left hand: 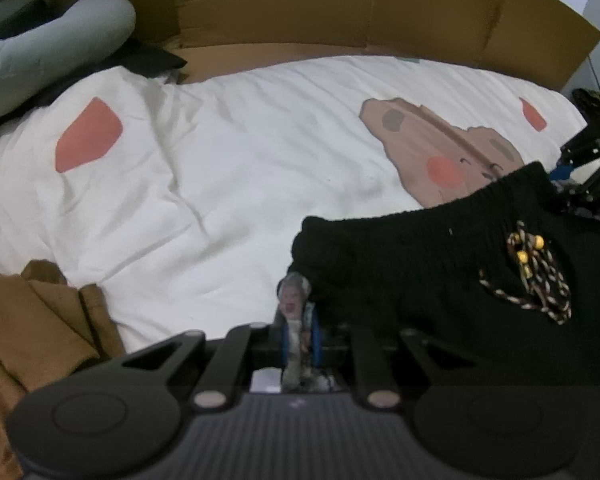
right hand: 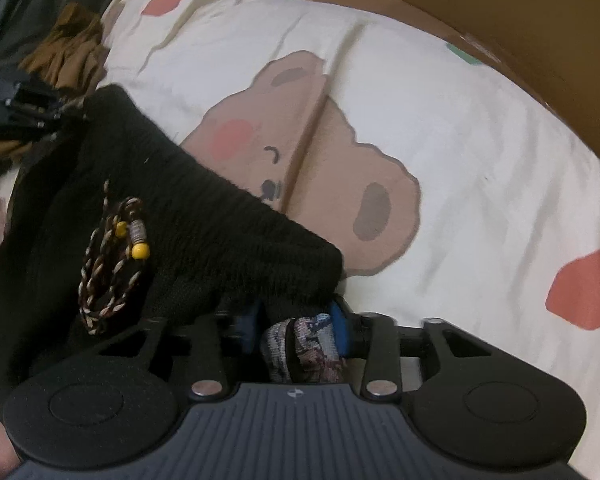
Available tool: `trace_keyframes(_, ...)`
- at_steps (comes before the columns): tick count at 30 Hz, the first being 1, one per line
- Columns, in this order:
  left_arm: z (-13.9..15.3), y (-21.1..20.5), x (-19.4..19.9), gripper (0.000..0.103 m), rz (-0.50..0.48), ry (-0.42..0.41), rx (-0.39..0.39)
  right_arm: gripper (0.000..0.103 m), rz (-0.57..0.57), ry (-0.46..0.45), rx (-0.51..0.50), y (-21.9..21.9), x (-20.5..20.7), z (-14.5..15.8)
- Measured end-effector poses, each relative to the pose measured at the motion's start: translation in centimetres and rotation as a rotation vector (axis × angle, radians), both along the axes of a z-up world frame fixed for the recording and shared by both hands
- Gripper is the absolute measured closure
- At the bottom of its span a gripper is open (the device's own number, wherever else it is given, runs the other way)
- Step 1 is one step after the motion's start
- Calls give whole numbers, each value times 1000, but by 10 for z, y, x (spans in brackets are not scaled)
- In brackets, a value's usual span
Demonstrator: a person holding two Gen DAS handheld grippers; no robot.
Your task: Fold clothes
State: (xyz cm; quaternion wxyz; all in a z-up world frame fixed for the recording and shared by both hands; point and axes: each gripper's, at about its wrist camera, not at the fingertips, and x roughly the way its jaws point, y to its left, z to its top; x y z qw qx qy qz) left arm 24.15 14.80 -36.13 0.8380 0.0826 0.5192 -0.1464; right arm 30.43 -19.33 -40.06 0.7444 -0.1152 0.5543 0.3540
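A black garment (left hand: pixel 440 272) with a ribbed waistband and a braided drawstring (left hand: pixel 536 276) with yellow beads hangs stretched between both grippers above the bed. My left gripper (left hand: pixel 300 320) is shut on the waistband's left corner, where grey patterned fabric (left hand: pixel 294 300) shows between the blue pads. In the right wrist view the same garment (right hand: pixel 204 232) runs off to the left, with its drawstring (right hand: pixel 112 264) dangling. My right gripper (right hand: pixel 300 320) is shut on the right corner, with patterned fabric (right hand: pixel 300 352) bunched in its jaws. Each gripper also shows in the other's view, the right gripper (left hand: pixel 588 172) and the left gripper (right hand: pixel 32 108).
A white duvet (left hand: pixel 220 168) with a brown bear print (right hand: pixel 340 168) and red patches covers the bed. A brown garment (left hand: pixel 40 340) lies crumpled at its left edge. A grey-blue pillow (left hand: pixel 40 48) and cardboard sheets (left hand: pixel 340 8) lie behind.
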Motion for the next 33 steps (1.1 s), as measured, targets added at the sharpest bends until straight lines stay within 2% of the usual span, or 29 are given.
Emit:
trace_keyframes(2,4,-1,0,92,-4,-15,2,84,29,-36,-29,4,-6,5)
trace_keyframes(9,19,-5,4,93,-13,-71,9,87,12,-176,-110,5,-15,35)
trace_keyframes(18,43,-12,30,94,2,-165,21,87,-81,-310,-195,2,17,73)
trace_keyframes(27,50,-22,71,95,56,-233,56,88,-154,-370,-247,8,59,77)
trace_keyframes(33,50,-21,92,95,71,-250,102,88,-198,-365,-240,16,83,72)
